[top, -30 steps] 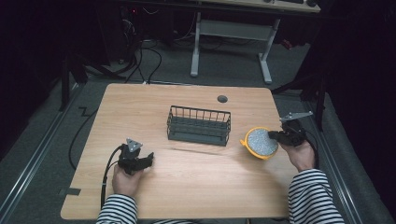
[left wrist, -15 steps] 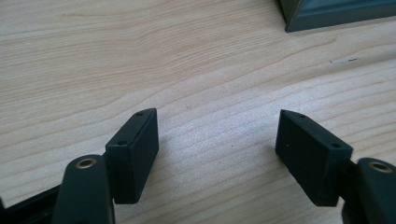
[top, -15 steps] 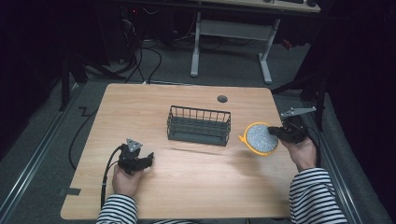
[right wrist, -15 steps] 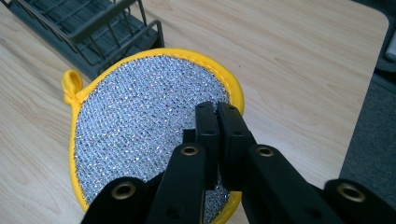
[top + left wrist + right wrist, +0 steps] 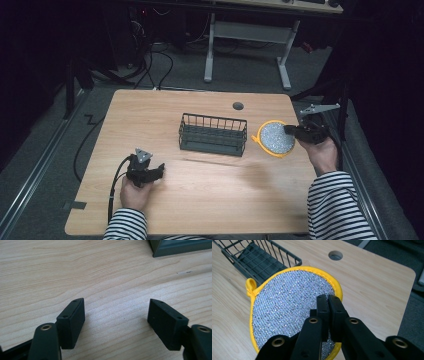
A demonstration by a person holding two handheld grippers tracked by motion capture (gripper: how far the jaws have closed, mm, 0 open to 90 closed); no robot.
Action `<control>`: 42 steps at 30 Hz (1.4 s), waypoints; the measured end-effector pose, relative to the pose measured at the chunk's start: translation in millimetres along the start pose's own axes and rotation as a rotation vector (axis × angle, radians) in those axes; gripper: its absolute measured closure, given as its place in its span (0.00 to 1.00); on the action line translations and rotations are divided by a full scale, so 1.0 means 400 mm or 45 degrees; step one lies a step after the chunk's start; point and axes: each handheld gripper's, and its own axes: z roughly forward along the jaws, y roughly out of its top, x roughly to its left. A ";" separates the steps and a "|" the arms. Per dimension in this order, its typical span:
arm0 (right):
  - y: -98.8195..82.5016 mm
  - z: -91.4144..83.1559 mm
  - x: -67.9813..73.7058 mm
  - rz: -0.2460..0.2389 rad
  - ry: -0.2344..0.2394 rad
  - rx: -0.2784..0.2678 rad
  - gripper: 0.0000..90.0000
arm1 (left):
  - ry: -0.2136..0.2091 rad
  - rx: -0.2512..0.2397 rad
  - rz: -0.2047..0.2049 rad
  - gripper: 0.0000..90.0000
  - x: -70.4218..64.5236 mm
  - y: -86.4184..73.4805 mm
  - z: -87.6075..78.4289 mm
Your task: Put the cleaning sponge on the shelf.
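One pad (image 5: 275,138) higher in right gripper (image 5: 289,129).

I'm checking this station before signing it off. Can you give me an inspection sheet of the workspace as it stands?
Surface: wooden table, round hole near far edge.
Job's things: silver scouring pad with yellow rim, pinched at its edge, off the table; dark wire basket, nothing seen inside.
Clutter: nothing seen.
Tongs: right tongs shut on the pad; left tongs open over bare wood.
Cables: black cable trailing from left tongs.
Surroundings: dark room, desk frame behind.
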 end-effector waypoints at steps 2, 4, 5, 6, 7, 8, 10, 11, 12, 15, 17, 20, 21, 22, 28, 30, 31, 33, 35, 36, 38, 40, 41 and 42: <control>0.014 0.002 0.007 -0.009 -0.001 -0.004 0.98 | 0.000 0.000 0.000 0.34 0.000 0.000 0.000; 0.028 0.006 0.014 -0.021 -0.001 -0.006 0.98 | 0.000 0.000 0.000 0.34 0.000 0.000 0.000; 0.032 0.008 0.016 -0.020 -0.001 -0.004 0.98 | 0.000 0.000 0.000 0.34 0.000 0.000 0.000; 0.038 0.012 0.018 -0.025 0.002 -0.008 0.98 | 0.000 0.000 0.000 0.34 0.000 0.000 0.000; 0.044 0.016 0.022 -0.024 0.001 -0.009 0.98 | 0.001 -0.001 0.000 0.34 0.000 0.000 0.000; 0.050 0.019 0.025 -0.028 -0.003 -0.010 0.98 | 0.000 0.000 0.000 0.34 0.000 0.000 0.000; 0.059 0.025 0.030 -0.031 -0.001 -0.014 0.98 | 0.000 0.000 0.001 0.34 0.000 0.000 0.000; 0.064 0.028 0.033 -0.030 0.002 -0.009 0.98 | 0.000 0.000 0.001 0.34 0.000 0.000 0.000; 0.070 0.032 0.037 -0.033 0.004 -0.008 0.98 | 0.000 0.000 0.001 0.34 0.000 0.000 0.000; 0.089 0.042 0.046 -0.047 0.006 -0.004 0.98 | 0.000 0.000 0.000 0.34 0.000 0.000 0.000; 0.102 0.045 0.051 -0.051 0.008 -0.001 0.98 | 0.000 0.000 0.000 0.34 0.000 0.000 0.000; 0.115 0.047 0.056 -0.050 0.019 -0.006 0.98 | 0.000 0.000 0.001 0.34 0.000 0.000 0.000; 0.128 0.049 0.060 -0.067 0.012 -0.006 0.98 | 0.000 0.000 0.001 0.34 0.000 0.000 0.000; 0.133 0.050 0.063 -0.064 0.012 -0.004 0.98 | 0.000 0.000 0.001 0.34 0.000 0.000 0.000; 0.167 0.060 0.074 -0.070 0.007 -0.006 0.98 | 0.000 0.000 0.001 0.34 0.000 0.000 0.000; 0.172 0.063 0.076 -0.072 0.006 -0.001 0.98 | 0.000 0.000 0.000 0.34 0.000 0.000 0.000; 0.181 0.073 0.080 -0.071 0.003 0.008 0.98 | 0.001 -0.001 0.000 0.34 0.000 0.000 0.001; 0.187 0.083 0.081 -0.069 -0.006 0.014 0.98 | 0.002 -0.002 -0.001 0.34 0.000 0.001 0.001; 0.194 0.093 0.081 -0.057 -0.008 0.022 0.98 | 0.000 0.000 0.001 0.34 0.000 0.001 0.001; 0.197 0.098 0.081 -0.052 -0.009 0.025 0.98 | 0.000 0.000 0.002 0.34 0.000 0.001 0.001; 0.202 0.108 0.079 -0.048 -0.012 0.034 0.98 | 0.000 -0.001 0.001 0.34 0.000 0.001 0.001; 0.206 0.115 0.079 -0.036 -0.016 0.042 0.98 | 0.000 -0.001 0.001 0.34 0.000 0.001 0.001; 0.208 0.119 0.077 -0.034 -0.015 0.043 0.98 | -0.001 -0.001 0.001 0.34 0.000 0.001 0.001; 0.208 0.119 0.077 -0.034 -0.015 0.043 0.98 | -0.001 -0.001 0.001 0.34 0.000 0.001 0.001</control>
